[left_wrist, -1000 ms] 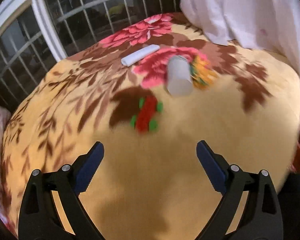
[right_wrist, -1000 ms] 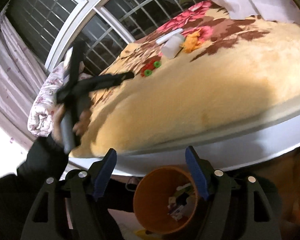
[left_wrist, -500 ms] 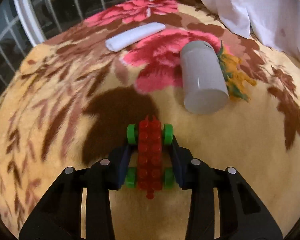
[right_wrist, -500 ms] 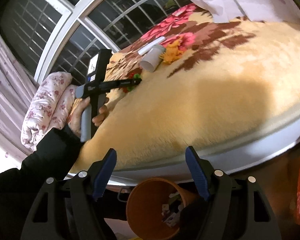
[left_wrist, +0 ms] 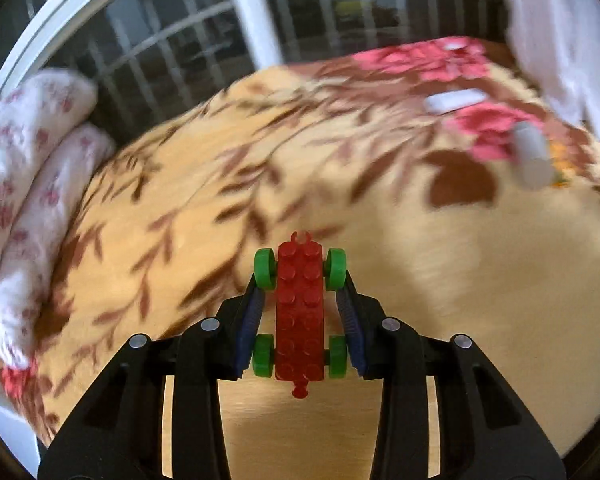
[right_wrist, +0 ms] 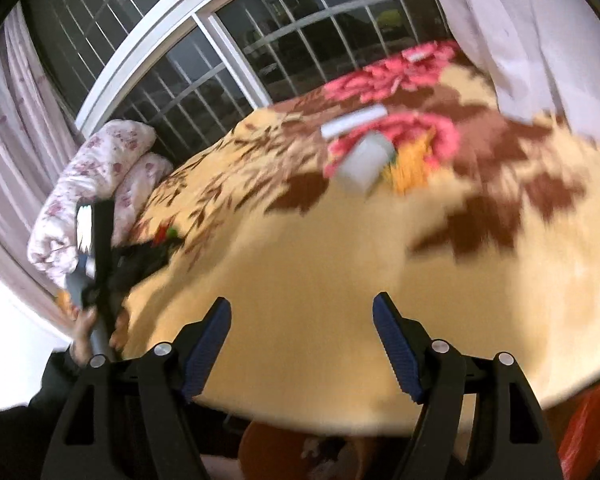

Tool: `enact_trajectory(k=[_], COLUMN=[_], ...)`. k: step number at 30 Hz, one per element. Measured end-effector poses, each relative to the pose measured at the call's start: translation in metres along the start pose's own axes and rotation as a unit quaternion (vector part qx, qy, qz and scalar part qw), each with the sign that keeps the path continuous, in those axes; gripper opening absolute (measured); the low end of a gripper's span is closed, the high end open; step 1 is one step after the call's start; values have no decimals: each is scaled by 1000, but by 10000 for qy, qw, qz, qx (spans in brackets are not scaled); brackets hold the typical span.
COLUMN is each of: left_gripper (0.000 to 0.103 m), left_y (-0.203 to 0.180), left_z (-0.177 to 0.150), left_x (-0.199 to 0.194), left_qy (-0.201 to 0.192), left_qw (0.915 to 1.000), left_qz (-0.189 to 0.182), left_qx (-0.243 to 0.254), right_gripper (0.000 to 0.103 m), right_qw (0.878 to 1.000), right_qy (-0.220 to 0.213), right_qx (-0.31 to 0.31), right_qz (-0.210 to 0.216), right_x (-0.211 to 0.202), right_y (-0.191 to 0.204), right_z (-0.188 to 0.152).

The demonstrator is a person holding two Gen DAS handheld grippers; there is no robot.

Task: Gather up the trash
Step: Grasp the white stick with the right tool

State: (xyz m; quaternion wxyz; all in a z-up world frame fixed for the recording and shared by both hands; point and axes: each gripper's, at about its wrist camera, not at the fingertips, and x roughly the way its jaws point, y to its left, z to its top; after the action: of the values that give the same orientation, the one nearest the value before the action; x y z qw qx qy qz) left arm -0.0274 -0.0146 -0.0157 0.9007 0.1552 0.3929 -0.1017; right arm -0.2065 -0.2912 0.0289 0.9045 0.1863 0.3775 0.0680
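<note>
Your left gripper [left_wrist: 300, 300] is clamped on the red toy car [left_wrist: 300, 312], its blue pads pressed against the car's sides between the green wheels, with the car held lengthwise along the fingers and lifted above the floral blanket [left_wrist: 204, 200]. From the right wrist view that same gripper shows only as a dark, smeared shape at the blanket's left edge, with a speck of red and green at its tip, and your hand [right_wrist: 94, 330] on the handle is partly cut off by the frame and your dark sleeve. Your right gripper [right_wrist: 302, 340] stands wide apart with nothing between its fingers, hovering over the blanket's near yellow part. Farther back on the blanket, on the pink flower print, the white cup [right_wrist: 364, 162] lies on its side; motion blur softens it in both views, so you cannot tell whether anything is inside. Just beyond the cup lies a white rolled piece [right_wrist: 354, 122], whose material is too blurred to name. The orange-yellow scrap [right_wrist: 414, 160] beside the cup is touching or nearly touching it, which of the two you cannot make out. Below the blanket's near edge, between your right gripper's arms, only the rim of the orange bin [right_wrist: 260, 444] peeks out, most of it hidden or out of frame. A folded flowered quilt [right_wrist: 96, 184] sits off the blanket's left side, against the barred window [right_wrist: 204, 72].
</note>
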Motion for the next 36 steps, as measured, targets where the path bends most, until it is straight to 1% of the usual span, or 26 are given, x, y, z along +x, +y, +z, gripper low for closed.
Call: enact_trajectory(k=[3,4,5,6,7,8,10,11,12,13,14,15,18,21,22,23,25,26,27,28,30,31,32,34,36], left_gripper=[36,37,37,37,37,37,37,37,37,37,37,37,37,37,37,37,37,37,37,37,37,37,37,37,37], left_y=[25,30,33,31,27,24,19,18,20,22,23,24,20,19,20,20,21,21,22,22,22,23,22,24,26], left_z=[-8,-12,-15,-15,-14,-15,-15,-14,-14,-15,-15,-16,-19,-18,-18,-18,-18,-18,-18,-19,-19,-18,-18,-18,-19], left_x=[37,47,55,54,53,54,56,57,58,58,58,58,55,56,56,56,56,56,56,56,56,56,56,55,54], left_qy=[374,502,528,441,396,372,336,318,303,290,266,228,152,127,127,128,120,118,113,113,112,112,114,101,97], left_qw=[9980,9963,9951,9958,9968,9974,9979,9980,9979,9978,9977,9977,9981,9983,9982,9982,9981,9981,9980,9979,9979,9979,9979,9977,9973], left_qz=[-30,-120,-200,-149,-61,26,145,145,121,90,58,39,88,100,88,70,45,34,16,4,-2,-5,-3,-48,-99], left_qx=[-502,-680,-811,-784,-696,-622,-533,-534,-559,-588,-619,-642,-595,-568,-575,-583,-605,-610,-626,-635,-640,-641,-638,-670,-716], right_gripper=[72,73,73,75,78,79,79,78,76,75,72,63,62,60,57,45,39,33,27,24,19,19,18,18,18], right_qw=[10000,10000,9999,9997,9993,9985,9961,9946,9926,9883,9836,9764,9622,9570,9562,9553,9554,9560,9571,9597,9681,9753,9796,9893,9943], right_qy=[-16,23,64,54,82,195,217,312,406,505,628,771,851,785,749,729,723,670,618,541,442,375,329,222,174], right_qx=[-35,15,101,188,327,465,860,995,1137,1423,1666,1980,2486,2592,2569,2489,2128,1941,1833,1746,1623,1411,1238,742,287], right_qz=[41,87,121,123,161,206,36,-24,-86,-208,-279,-380,-712,-1040,-1185,-1418,-1917,-2097,-2157,-2134,-1860,-1657,-1551,-1240,-1007], right_x=[20,34,45,54,71,89,127,146,163,186,207,231,269,294,299,303,310,309,306,299,282,266,256,222,191], right_y=[5,7,7,7,5,2,-7,-12,-18,-28,-36,-48,-66,-70,-70,-67,-55,-48,-44,-37,-24,-10,0,24,47], right_z=[43,69,88,103,126,146,181,194,203,213,218,223,229,239,241,244,245,244,242,238,228,219,212,189,163])
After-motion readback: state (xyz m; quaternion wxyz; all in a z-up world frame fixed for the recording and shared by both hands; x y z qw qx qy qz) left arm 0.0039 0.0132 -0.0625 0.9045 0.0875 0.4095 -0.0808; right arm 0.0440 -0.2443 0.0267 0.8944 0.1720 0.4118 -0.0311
